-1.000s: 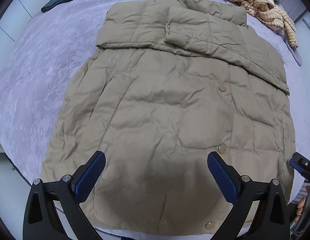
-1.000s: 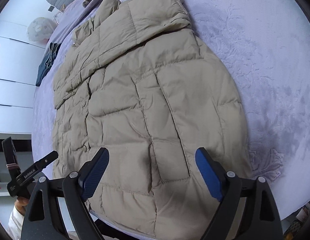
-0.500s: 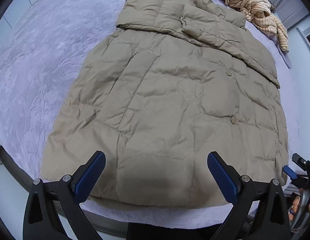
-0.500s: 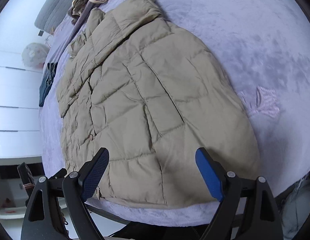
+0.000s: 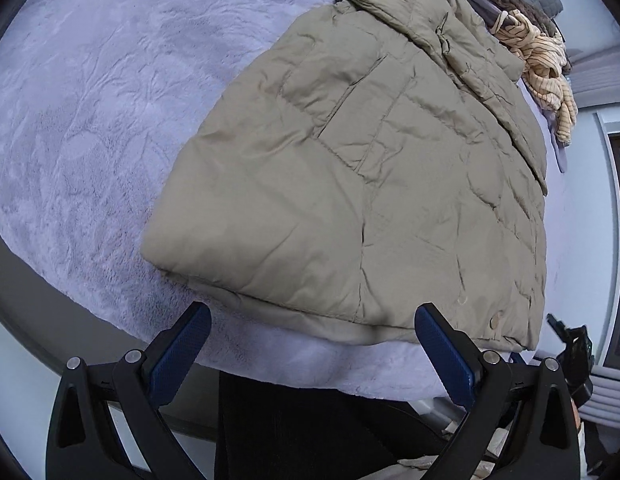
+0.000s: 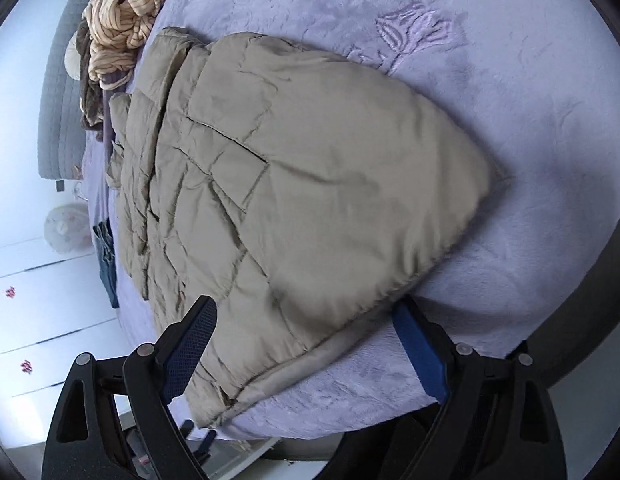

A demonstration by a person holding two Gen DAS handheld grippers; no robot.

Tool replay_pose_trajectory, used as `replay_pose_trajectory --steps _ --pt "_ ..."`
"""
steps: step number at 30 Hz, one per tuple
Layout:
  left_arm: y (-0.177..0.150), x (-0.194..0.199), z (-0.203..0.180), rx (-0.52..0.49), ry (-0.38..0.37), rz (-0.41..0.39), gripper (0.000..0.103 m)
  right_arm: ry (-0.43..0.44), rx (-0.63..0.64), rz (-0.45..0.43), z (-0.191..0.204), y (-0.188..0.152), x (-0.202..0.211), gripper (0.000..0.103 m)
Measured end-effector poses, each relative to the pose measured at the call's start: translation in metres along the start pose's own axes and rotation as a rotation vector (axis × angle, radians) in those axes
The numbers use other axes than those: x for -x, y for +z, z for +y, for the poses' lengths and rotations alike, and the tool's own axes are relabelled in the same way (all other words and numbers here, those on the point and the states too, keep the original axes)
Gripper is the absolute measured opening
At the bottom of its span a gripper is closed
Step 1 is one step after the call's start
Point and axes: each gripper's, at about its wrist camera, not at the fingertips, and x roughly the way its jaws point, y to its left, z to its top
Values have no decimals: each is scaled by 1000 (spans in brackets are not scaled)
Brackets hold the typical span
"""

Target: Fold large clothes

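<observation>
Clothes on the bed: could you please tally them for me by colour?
Khaki: 1, the quilted jacket
Yellow striped: 1, the bunched garment
Dark brown: 1, the garment beside it
Dark blue: 1, the folded item
Total: 4

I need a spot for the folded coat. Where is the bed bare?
The lavender bedspread lies bare left of the tan puffer coat and right of it in the right wrist view. Crowded: the striped clothes pile beyond the collar.
</observation>
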Motion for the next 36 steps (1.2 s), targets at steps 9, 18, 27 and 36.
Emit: replay_pose_trajectory --steps 9,18,27,36 --pt "20 -15 -5 57 -115 -53 102 120 78 16 46 -1 -26 103" --pt "49 -6 -14 -1 -119 -120 17 166 -34 18 29 4 -19 101" --pt "52 29 -34 -124 -104 -202 14 168 -81 28 16 10 -18 9" --pt "73 74 -68 -144 -64 -328 14 172 148 27 88 43 7 8"
